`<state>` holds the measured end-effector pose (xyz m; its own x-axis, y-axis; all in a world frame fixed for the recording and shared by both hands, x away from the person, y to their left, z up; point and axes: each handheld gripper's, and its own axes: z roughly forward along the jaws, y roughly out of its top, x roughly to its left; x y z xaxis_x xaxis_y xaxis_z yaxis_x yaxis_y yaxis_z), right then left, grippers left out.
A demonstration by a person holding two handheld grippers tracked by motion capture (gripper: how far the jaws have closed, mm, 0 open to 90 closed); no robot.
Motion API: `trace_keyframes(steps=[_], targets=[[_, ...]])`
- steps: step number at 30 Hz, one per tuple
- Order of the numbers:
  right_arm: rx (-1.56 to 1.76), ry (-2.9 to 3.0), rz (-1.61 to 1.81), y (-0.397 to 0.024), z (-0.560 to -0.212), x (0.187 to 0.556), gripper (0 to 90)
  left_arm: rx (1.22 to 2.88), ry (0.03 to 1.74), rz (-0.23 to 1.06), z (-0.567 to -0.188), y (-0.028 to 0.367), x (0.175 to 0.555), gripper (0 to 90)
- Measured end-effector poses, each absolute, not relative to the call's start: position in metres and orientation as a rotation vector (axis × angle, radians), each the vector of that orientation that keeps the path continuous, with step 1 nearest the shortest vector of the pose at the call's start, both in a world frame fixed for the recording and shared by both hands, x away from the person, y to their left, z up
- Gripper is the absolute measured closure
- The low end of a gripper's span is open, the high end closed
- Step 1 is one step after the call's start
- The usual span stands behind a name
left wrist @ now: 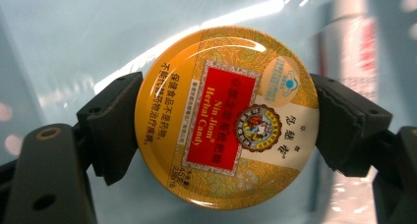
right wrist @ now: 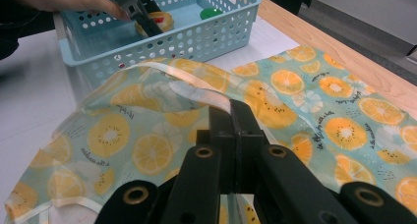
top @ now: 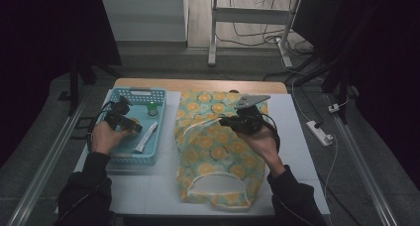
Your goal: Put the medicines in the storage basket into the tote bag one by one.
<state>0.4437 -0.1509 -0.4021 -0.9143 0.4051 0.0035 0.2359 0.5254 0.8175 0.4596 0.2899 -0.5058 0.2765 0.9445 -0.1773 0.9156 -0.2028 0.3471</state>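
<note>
Left gripper (top: pixel 130 124): held over the blue basket (top: pixel 130 159), jaws set on either side of the round candy tin (left wrist: pixel 227 117); in the left gripper view both pads are seen touching the tin's rim, so the tin is taken as grasped.
Candy tin: yellow lid with a red label, seen face-on between the jaws; located inside the basket, near its middle, also seen past the basket wall in the right gripper view (right wrist: pixel 156 20).
Right gripper (top: pixel 229 120): jaws clenched together on the pale strap (right wrist: pixel 196 89) of the fruit-print bag (top: pixel 213 151); the strap is lifted off the cloth.
Fruit-print bag: laid flat on the white table cover (top: pixel 297 137), just right of the basket.
Basket contents: a green-capped item (top: pixel 152 108) at the far side and a white tube (top: pixel 146 137) toward the right wall are noted.
Table: a wooden edge (top: pixel 198 84) is seen at the far side.
</note>
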Motion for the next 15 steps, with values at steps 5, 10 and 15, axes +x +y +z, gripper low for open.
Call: trace_keyframes(steps=[5,10,15], targets=[[0.546,2.575,1.336,-0.15,-0.402,0.443,90.0,2.124,1.613,0.132,-0.497,0.289,0.454,20.3],[0.546,2.574,1.334,-0.151,-0.402,0.443,90.0,2.109,1.564,0.162,-0.489,0.286,0.446,20.4],[0.544,2.569,1.339,-0.151,-0.401,0.443,90.0,2.092,1.517,0.169,-0.482,0.281,0.436,20.4]])
